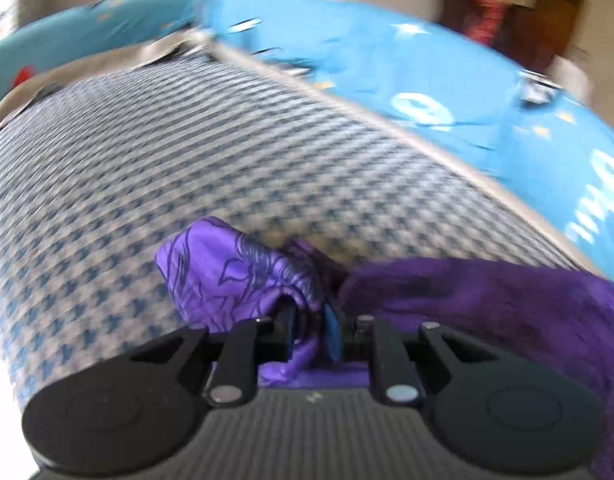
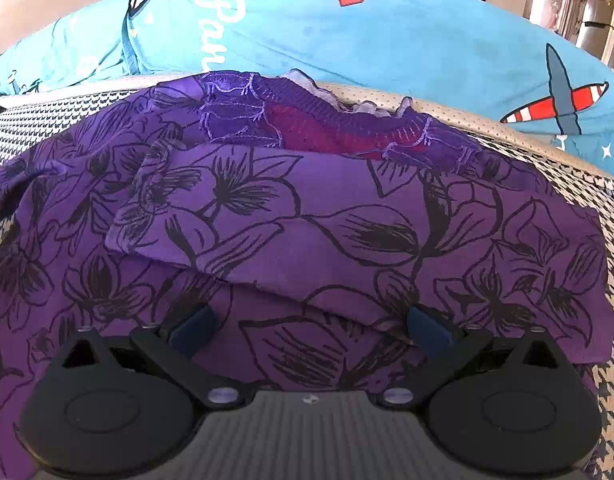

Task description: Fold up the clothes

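One purple floral-print garment (image 2: 307, 216) lies partly folded on a houndstooth-patterned mat (image 1: 187, 184), which rests on a blue printed bedsheet (image 2: 387, 40). The left gripper (image 1: 311, 320) is clenched on a bunched edge of the garment. The right gripper (image 2: 311, 328) hovers over the cloth with its fingers spread, grasping nothing.

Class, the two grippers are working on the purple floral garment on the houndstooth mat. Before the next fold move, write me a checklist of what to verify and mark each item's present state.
1. Left gripper shut on the purple floral garment: ok, cloth bunched between its pads.
2. Left grip holds only one layer: cannot tell, the cloth is bunched and the left wrist view is blurred.
3. Right gripper open and free: ok, jaws wide over the cloth.
4. Garment lies on the houndstooth mat: ok.
5. Garment flat: not ok, one flap lies folded over and the embroidered neckline is rumpled.
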Action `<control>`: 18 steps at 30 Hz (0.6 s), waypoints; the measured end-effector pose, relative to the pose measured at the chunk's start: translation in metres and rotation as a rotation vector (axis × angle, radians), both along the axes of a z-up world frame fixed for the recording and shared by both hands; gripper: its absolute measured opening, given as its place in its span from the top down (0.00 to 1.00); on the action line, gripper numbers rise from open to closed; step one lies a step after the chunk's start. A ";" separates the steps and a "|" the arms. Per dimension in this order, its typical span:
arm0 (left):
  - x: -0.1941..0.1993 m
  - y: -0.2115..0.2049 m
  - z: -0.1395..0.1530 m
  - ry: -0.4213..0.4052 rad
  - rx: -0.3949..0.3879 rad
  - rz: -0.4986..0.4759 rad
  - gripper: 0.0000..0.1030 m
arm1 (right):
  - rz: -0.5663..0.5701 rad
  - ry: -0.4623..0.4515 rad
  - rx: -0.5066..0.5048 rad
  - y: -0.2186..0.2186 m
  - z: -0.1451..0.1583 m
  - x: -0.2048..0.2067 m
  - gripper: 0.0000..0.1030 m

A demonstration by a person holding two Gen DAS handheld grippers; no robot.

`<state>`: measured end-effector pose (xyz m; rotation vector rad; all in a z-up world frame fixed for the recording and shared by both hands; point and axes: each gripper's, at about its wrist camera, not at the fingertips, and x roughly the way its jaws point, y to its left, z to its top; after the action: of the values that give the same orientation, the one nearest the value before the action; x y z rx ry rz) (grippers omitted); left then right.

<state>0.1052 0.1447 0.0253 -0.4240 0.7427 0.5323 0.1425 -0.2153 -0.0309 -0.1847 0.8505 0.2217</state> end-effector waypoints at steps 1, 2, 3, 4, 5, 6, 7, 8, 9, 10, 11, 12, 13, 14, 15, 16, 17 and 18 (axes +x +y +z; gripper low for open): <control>0.003 -0.010 0.002 -0.014 -0.003 -0.052 0.85 | -0.001 0.001 0.000 0.000 0.000 0.000 0.00; 0.006 -0.019 0.004 -0.028 -0.005 -0.103 0.85 | -0.003 0.001 -0.001 0.000 0.001 0.000 0.00; 0.008 -0.029 0.007 -0.042 -0.013 -0.158 0.85 | -0.004 0.001 -0.002 0.001 0.001 0.001 0.00; 0.009 -0.042 0.009 -0.056 -0.030 -0.218 0.85 | -0.006 0.001 -0.002 0.001 0.001 0.001 0.00; 0.010 -0.054 0.012 -0.069 -0.042 -0.277 0.85 | -0.008 0.001 -0.002 0.001 0.001 0.001 0.00; 0.009 -0.066 0.013 -0.079 -0.043 -0.334 0.85 | -0.009 0.002 -0.002 0.001 0.001 0.001 0.00; 0.009 -0.078 0.015 -0.089 -0.043 -0.390 0.84 | -0.010 0.002 -0.002 0.000 0.001 0.001 0.00; 0.008 -0.089 0.017 -0.098 -0.051 -0.447 0.84 | -0.011 0.002 -0.001 0.000 0.002 0.002 0.00; 0.007 -0.096 0.018 -0.107 -0.075 -0.505 0.83 | -0.012 0.003 -0.001 0.000 0.002 0.002 0.00; 0.005 -0.102 0.019 -0.115 -0.099 -0.563 0.81 | -0.014 0.003 -0.001 0.000 0.002 0.002 0.00; 0.004 -0.109 0.020 -0.124 -0.124 -0.621 0.77 | -0.015 0.003 -0.001 0.000 0.003 0.002 0.00; 0.002 -0.116 0.021 -0.132 -0.138 -0.672 0.73 | -0.019 0.001 0.000 0.000 0.004 0.003 0.00; 0.000 -0.121 0.023 -0.138 -0.131 -0.709 0.61 | -0.024 -0.002 0.000 -0.001 0.005 0.003 0.00; -0.003 -0.126 0.025 -0.143 -0.121 -0.735 0.48 | -0.029 -0.009 -0.002 -0.002 0.007 0.003 0.00; -0.007 -0.131 0.028 -0.145 -0.103 -0.739 0.41 | -0.031 -0.019 0.002 -0.002 0.009 0.002 0.00; -0.011 -0.135 0.029 -0.148 -0.089 -0.740 0.28 | -0.032 -0.030 0.008 -0.003 0.012 0.002 0.00; -0.012 -0.134 0.031 -0.155 -0.086 -0.733 0.23 | -0.034 -0.042 0.013 -0.004 0.015 0.001 0.00; -0.013 -0.133 0.032 -0.162 -0.088 -0.724 0.22 | -0.038 -0.048 0.030 -0.006 0.017 0.001 0.00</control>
<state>0.0921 0.0118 0.0571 -0.2485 0.7073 -0.2122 0.1433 -0.2208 -0.0136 -0.1458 0.8019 0.1939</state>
